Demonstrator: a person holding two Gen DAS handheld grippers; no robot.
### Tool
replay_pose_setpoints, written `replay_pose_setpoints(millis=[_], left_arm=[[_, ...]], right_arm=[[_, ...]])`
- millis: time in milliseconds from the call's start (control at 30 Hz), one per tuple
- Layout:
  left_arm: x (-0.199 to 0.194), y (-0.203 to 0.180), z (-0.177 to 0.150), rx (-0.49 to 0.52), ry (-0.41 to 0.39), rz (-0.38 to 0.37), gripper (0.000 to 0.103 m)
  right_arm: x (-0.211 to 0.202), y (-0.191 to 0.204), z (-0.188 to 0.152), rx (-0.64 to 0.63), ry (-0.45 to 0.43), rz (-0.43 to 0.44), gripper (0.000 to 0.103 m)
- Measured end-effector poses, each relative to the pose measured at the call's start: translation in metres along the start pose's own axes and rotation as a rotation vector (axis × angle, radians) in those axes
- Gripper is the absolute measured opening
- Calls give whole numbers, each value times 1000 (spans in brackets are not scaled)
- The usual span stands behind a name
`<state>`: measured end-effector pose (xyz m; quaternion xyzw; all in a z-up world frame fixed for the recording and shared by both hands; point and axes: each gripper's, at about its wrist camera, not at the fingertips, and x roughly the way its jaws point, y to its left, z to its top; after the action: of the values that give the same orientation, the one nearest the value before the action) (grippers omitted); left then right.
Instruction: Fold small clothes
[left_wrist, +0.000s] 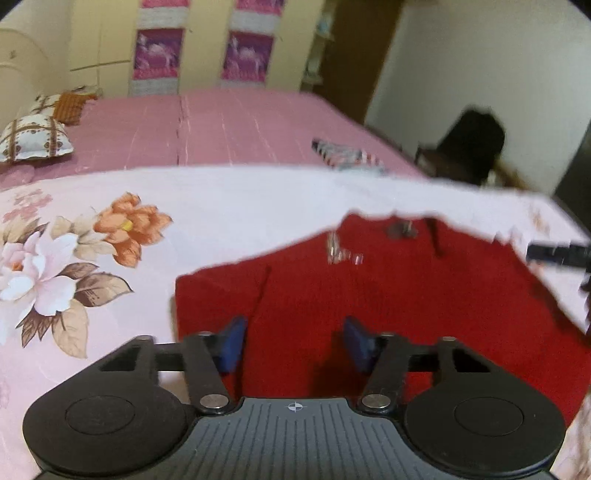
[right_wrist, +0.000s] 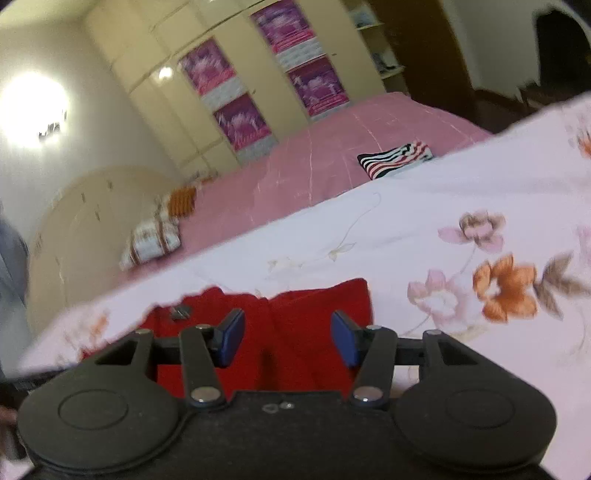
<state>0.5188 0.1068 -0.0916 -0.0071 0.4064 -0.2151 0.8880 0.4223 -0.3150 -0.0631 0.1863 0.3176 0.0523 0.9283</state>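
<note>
While we held both grippers low over the bed, the left gripper (left_wrist: 295, 341) had its blue pads (left_wrist: 232, 345) spread apart with nothing between them, and it hung above the near part of the red garment (left_wrist: 369, 295). Our right gripper (right_wrist: 288, 338) was likewise spread wide and empty, poised over the same red garment (right_wrist: 303, 332), whose fold line ran up between its pads (right_wrist: 343, 341). We saw the garment lying flat on the floral sheet (left_wrist: 92, 240), its near left corner squared off and some small silvery trim (left_wrist: 343, 253) near its far edge; blur kept us from telling what that trim was. At the right edge of the left view a dark piece of the other tool (left_wrist: 557, 254) showed beside the garment. Beyond the sheet (right_wrist: 443, 206) stretched the pink bedspread (left_wrist: 221, 125), and on it lay a folded striped cloth (right_wrist: 397, 157), well apart from the red one. Farther off, patterned pillows (left_wrist: 33, 136) sat at the head of the bed. Behind them stood the cream wardrobe (left_wrist: 107, 44) with purple panels (left_wrist: 245, 55).
</note>
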Motion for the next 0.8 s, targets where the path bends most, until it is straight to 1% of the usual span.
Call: replay_pose_setpoints(millis=[33,67,100,133,167,200,233,300,367,400,433,500,567,600,633,667,700,733,800], left_arm=[[0,0,0,13,5,13,49],[1,-2,0,11,4,15,43],[1,-3,1,4,5,11,32],[1,-4,0,2,-1,7,25],[0,-6,0,8,-7,10,11],[-2,-7,-1,15,-15,16,9],[-2,-8,-3,20,-28,22,7],[-9,-9,-6,18,-68,16,6],[-22,-10,-8,14,-142,8,5],[-29,-10,-9,11,-185,2,5],[-37,-10,-8,8,-233,-3,5],[-41,-8,-4,4,-267,4,5],[-37,-4,2,-17,-281,-6,5],[-34,-3,4,-30,-274,-13,5],[-28,-3,7,-33,-256,-17,5],[-22,-5,7,-29,-236,-13,5],[-17,-6,6,-26,-212,-9,5],[-10,-8,4,-17,-187,-4,5],[-3,-10,-2,2,-154,8,5]], right_arm=[[4,7,0,-48,28,-18,50],[9,12,-1,-91,57,-44,49],[15,19,-4,-132,89,-67,41],[20,26,-8,-179,119,-94,37],[22,31,-10,-215,124,-109,33],[20,36,-13,-251,112,-118,25],[18,43,-15,-273,103,-122,19],[12,47,-19,-314,64,-144,16],[3,54,-23,-360,-1,-154,14],[-2,57,-23,-380,-40,-159,2],[-8,59,-23,-394,-87,-173,1],[-18,57,-12,-361,-167,-186,1],[-19,49,-3,-318,-201,-203,1],[-18,47,2,-305,-203,-205,1],[-16,43,6,-292,-181,-182,1],[-13,40,10,-276,-140,-158,1],[-7,36,13,-249,-79,-139,8],[-2,33,14,-231,-43,-129,26],[0,30,10,-237,-12,-117,41]])
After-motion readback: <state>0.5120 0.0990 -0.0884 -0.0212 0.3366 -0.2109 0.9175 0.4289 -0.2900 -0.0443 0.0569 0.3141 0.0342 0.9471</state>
